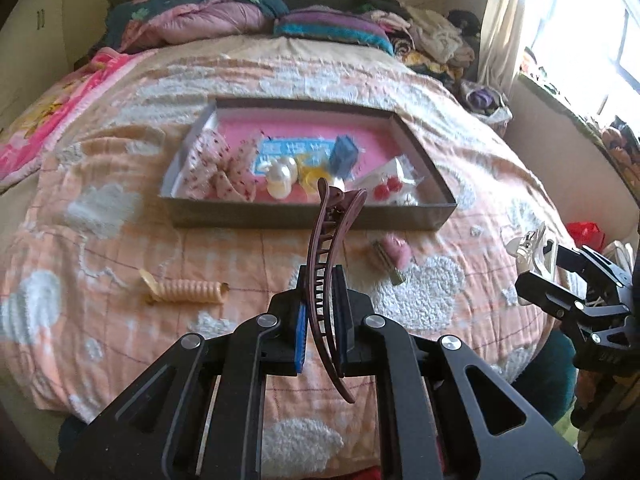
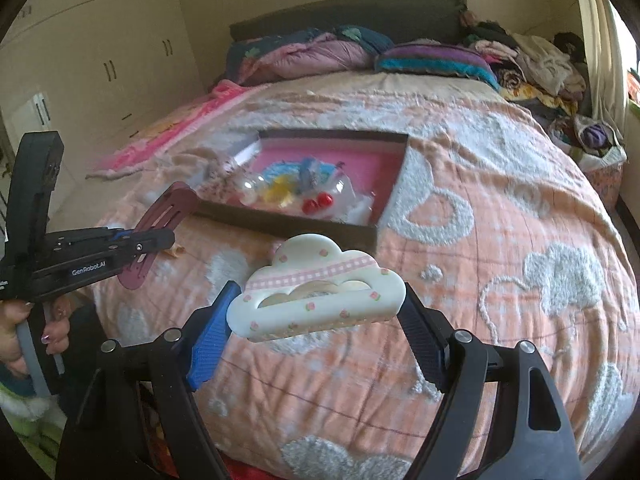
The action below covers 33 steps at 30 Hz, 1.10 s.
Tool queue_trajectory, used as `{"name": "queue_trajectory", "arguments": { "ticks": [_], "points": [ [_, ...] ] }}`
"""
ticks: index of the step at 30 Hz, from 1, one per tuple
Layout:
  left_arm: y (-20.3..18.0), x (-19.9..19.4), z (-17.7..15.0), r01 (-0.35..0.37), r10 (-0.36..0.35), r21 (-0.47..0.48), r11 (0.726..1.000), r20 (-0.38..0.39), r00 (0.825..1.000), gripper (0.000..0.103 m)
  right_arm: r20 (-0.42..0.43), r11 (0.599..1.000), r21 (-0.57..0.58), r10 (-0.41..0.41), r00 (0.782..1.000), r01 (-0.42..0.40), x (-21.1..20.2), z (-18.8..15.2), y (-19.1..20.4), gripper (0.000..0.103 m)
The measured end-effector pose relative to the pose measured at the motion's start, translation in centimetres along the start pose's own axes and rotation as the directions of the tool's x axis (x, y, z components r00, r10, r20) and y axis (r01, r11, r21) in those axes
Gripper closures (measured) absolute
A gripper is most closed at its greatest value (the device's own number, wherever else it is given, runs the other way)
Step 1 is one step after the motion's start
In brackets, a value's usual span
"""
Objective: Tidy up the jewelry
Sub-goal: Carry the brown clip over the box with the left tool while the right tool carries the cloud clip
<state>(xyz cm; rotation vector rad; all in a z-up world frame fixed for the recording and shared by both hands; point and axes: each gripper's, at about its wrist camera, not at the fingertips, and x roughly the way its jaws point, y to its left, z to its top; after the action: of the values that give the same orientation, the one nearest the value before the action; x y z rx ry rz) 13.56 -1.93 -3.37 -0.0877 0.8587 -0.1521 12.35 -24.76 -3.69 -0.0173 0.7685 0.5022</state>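
Observation:
My left gripper (image 1: 322, 292) is shut on a long brown banana hair clip (image 1: 326, 264), held upright above the bed; it also shows in the right wrist view (image 2: 160, 220). My right gripper (image 2: 316, 320) is shut on a white cloud-shaped claw clip (image 2: 316, 296), also seen in the left wrist view (image 1: 528, 248). A shallow box (image 1: 304, 216) with a pink lining lies ahead on the bedspread and holds bows, a pearl clip (image 1: 280, 178), a blue box (image 1: 343, 155) and red earrings (image 1: 387, 188).
A beige spiral hair clip (image 1: 188, 290) and a pink fuzzy clip (image 1: 392, 254) lie on the orange bedspread (image 1: 120, 240) in front of the box. Pillows and piled clothes (image 1: 432, 36) sit at the head. A wardrobe (image 2: 88, 60) stands left, a window right.

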Motion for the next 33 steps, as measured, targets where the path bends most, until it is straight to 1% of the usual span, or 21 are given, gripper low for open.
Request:
{"name": "queue_trajectory", "arguments": {
  "ticks": [7,14,20,27,33],
  "points": [
    [1.7,-1.8,0.6,-0.020,0.021,-0.030,0.999,0.038,0.999,0.098,0.019,0.998,-0.060,0.026,0.999,-0.025,-0.2,1.8,2.5,0.026],
    [3.3,-2.5,1.4,-0.034,0.037,-0.053,0.998,0.058,0.998,0.098,0.038,0.992,-0.115,0.055,0.998,-0.050,0.5,4.2,4.7,0.026],
    [4.7,-2.9,2.7,-0.055,0.060,-0.065,0.996,0.079,0.995,0.098,0.058,0.986,-0.150,0.076,0.995,-0.067,1.2,6.3,6.0,0.026],
    [6.1,-2.5,4.9,-0.078,0.084,-0.066,0.995,0.098,0.992,0.098,0.067,0.984,-0.170,0.071,0.995,-0.059,2.5,8.4,6.7,0.026],
    [6.9,-1.5,7.5,-0.088,0.095,-0.064,0.994,0.108,0.990,0.098,0.068,0.987,-0.162,0.034,0.997,-0.023,4.0,10.0,5.7,0.026]
  ]
}}
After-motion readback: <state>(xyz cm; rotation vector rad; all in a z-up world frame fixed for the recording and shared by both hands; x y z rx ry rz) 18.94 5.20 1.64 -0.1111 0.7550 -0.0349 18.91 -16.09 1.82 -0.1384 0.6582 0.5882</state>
